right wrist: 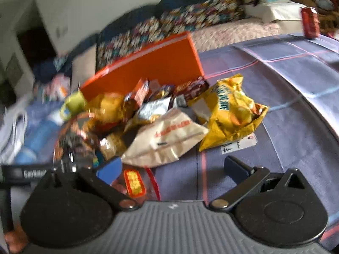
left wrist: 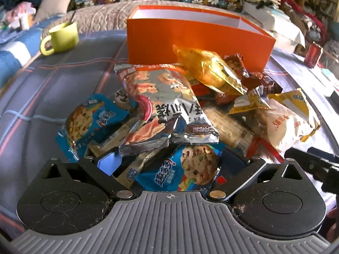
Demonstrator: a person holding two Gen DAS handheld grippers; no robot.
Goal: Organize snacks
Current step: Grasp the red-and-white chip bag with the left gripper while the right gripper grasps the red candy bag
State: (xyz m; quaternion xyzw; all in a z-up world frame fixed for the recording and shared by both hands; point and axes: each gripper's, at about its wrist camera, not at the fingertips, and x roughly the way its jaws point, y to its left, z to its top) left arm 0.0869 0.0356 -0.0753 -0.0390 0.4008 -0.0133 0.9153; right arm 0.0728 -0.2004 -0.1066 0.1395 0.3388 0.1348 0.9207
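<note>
We see the snack pile (left wrist: 169, 110) heaped on the checked bench (left wrist: 53, 89), right against the front wall of the open orange box (left wrist: 161, 42). Our left gripper (left wrist: 169, 160) hangs over the near edge of the pile, fingers spread wide, clamping nothing, a blue cookie pack (left wrist: 190, 171) between them. Our right gripper (right wrist: 171, 167) has its fingers wide apart too, empty, beside a cream bag (right wrist: 165, 139). A green mug (left wrist: 61, 37) stands left of the box.
</note>
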